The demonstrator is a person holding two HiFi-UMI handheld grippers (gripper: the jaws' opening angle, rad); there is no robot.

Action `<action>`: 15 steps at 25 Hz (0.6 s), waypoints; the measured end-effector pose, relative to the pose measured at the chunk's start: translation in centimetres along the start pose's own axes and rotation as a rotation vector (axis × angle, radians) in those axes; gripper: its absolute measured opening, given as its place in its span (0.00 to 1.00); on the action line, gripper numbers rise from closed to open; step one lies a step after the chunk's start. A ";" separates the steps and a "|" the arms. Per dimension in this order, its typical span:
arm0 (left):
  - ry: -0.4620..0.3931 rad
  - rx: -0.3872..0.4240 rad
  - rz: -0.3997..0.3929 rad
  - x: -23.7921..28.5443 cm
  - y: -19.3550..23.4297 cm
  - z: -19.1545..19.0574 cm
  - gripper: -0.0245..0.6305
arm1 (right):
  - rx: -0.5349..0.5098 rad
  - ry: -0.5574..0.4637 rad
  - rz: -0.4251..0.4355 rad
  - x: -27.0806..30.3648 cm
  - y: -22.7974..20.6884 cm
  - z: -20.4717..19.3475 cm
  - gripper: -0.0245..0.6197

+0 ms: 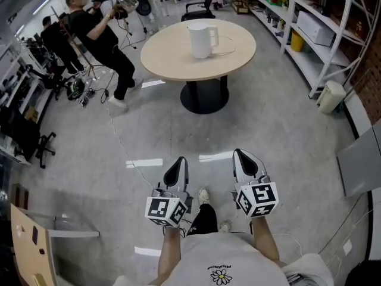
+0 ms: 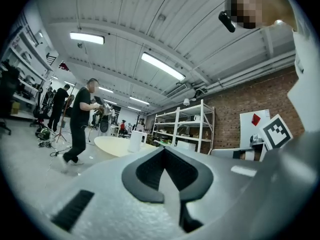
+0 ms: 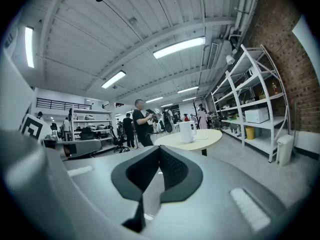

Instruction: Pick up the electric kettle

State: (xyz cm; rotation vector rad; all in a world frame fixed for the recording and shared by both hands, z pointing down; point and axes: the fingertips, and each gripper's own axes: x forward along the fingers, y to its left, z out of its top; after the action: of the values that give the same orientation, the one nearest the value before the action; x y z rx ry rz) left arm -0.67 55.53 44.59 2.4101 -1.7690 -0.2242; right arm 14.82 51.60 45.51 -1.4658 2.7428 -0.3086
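A white electric kettle [image 1: 202, 39] with a handle on its right stands upright near the middle of a round beige table [image 1: 172, 58], its cord trailing to the right. The same kettle shows small and far off in the left gripper view [image 2: 134, 141] and in the right gripper view [image 3: 186, 132]. My left gripper [image 1: 181, 161] and right gripper [image 1: 240, 155] are held side by side over the grey floor, well short of the table. Both are shut, with nothing between their jaws.
A person in black [image 1: 100, 37] stands left of the table handling equipment, with others behind. White metal shelving [image 1: 315, 28] lines the right wall, a white bin [image 1: 330, 96] at its foot. Office chairs [image 1: 199, 8] stand beyond the table. Cables lie on the floor at left.
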 end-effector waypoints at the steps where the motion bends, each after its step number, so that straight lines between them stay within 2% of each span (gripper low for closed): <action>1: 0.001 -0.009 0.011 0.6 1.2 0.0 0.04 | 0.003 0.006 0.003 1.2 -0.1 -0.1 0.04; 9: -0.058 -0.002 0.009 9.5 9.7 4.0 0.04 | -0.025 -0.018 -0.005 13.8 -1.6 3.9 0.04; 15: -0.106 -0.007 -0.006 14.7 15.4 7.4 0.04 | -0.025 -0.046 -0.036 21.0 -2.3 6.0 0.04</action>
State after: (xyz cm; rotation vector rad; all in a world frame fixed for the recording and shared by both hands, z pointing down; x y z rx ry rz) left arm -12.15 36.70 39.94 2.4414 -1.8013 -0.3649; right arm 5.57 32.02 41.64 -1.5104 2.6968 -0.2386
